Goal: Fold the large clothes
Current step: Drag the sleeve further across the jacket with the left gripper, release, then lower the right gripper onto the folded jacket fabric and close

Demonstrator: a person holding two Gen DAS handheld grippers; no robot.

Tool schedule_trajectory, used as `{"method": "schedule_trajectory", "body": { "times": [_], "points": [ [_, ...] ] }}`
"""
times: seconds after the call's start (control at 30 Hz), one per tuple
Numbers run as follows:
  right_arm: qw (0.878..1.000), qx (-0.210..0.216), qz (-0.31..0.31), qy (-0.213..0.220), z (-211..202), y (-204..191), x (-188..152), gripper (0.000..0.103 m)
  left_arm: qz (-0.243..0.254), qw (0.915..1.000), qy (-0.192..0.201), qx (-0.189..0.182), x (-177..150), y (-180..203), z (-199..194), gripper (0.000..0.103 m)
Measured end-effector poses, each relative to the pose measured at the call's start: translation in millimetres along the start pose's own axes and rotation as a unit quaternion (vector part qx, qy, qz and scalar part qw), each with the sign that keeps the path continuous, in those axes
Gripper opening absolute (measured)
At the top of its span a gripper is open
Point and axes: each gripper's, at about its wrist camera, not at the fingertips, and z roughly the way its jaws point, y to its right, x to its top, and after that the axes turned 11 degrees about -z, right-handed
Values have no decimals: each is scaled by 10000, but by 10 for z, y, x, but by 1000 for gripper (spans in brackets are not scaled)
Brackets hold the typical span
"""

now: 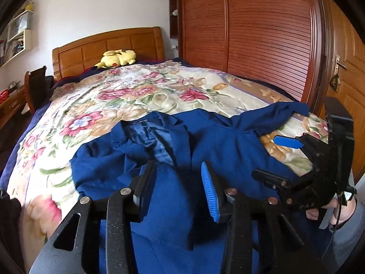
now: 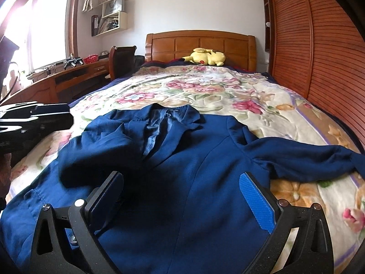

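A dark blue jacket [image 2: 194, 159] lies front-up on the floral bedspread [image 2: 205, 91], its collar [image 2: 168, 114] toward the headboard. One sleeve [image 2: 95, 146] is folded across the chest; the other sleeve [image 2: 308, 157] stretches out to the right. My left gripper [image 1: 178, 186] hovers over the jacket's lower part with its jaws apart and no cloth pinched between the pads. In the right wrist view it shows at the left edge. My right gripper [image 2: 182, 196] stands wide open above the jacket's body, holding nothing. It also appears as the right gripper [image 1: 277, 159] beside the outstretched sleeve [image 1: 273, 114].
A yellow plush toy [image 2: 206, 57] rests by the wooden headboard [image 2: 200, 41]. A slatted wooden wardrobe [image 2: 319, 57] runs along the bed's right side, with a door [image 1: 344, 73] past it. A desk [image 2: 68, 75] and chair [image 2: 121, 61] stand to the left. A hand [image 1: 342, 212] holds the right gripper.
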Motion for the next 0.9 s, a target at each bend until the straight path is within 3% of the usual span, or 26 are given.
{"method": "schedule_trajectory", "body": {
  "times": [0.1,0.17,0.57,0.9],
  "points": [
    [10000,17,-31,-14,18,-30,17,101,-65,9998,137,91,-100,-105,-74,74],
    [10000,43,-63,-19,35,-67,36,101,-195,9996,164,87,-183,-207,-128,77],
    [9968,729,-331,31,150,-365,204,100,-964,9914,459,751,-577,-937,-490,77],
    [9895,1215,-780,-78,252,-715,217,92,-694,9881,597,1234,-697,-1204,-562,77]
  ]
}}
